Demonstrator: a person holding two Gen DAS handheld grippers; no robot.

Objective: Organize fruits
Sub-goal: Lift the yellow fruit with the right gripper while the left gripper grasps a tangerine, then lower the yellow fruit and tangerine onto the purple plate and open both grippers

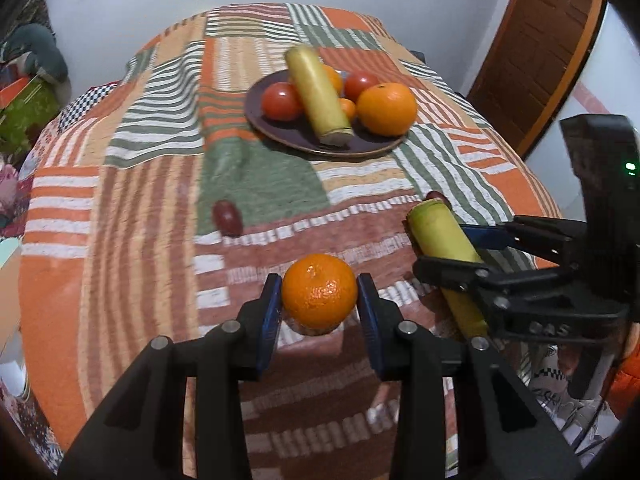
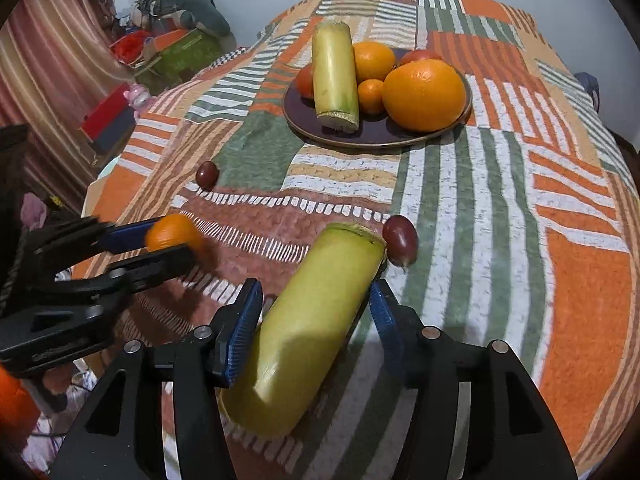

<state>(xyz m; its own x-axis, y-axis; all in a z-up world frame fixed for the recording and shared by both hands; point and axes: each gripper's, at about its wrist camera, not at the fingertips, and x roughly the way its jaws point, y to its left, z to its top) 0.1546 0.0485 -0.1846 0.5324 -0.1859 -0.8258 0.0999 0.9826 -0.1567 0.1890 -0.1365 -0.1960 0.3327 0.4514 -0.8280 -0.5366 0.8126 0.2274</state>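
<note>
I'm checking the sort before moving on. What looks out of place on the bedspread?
Two small dark red fruits lie loose on the bedspread, away from the plate that holds the rest. The right gripper holds its yellow-green stalk piece tilted, not level.

Covered by a patchwork quilt [image 1: 132, 184] of orange, green, brown and white stripes, a bed. Behind the quilt, a plain pale wall [image 1: 140, 8]. Right of the quilt, a brown panelled wooden door [image 1: 536, 52]. Left of the quilt, a striped reddish curtain [image 2: 48, 60], with a heap of boxes and clothes [image 2: 176, 36] piled between curtain and wall. Soft, even light throughout.
</note>
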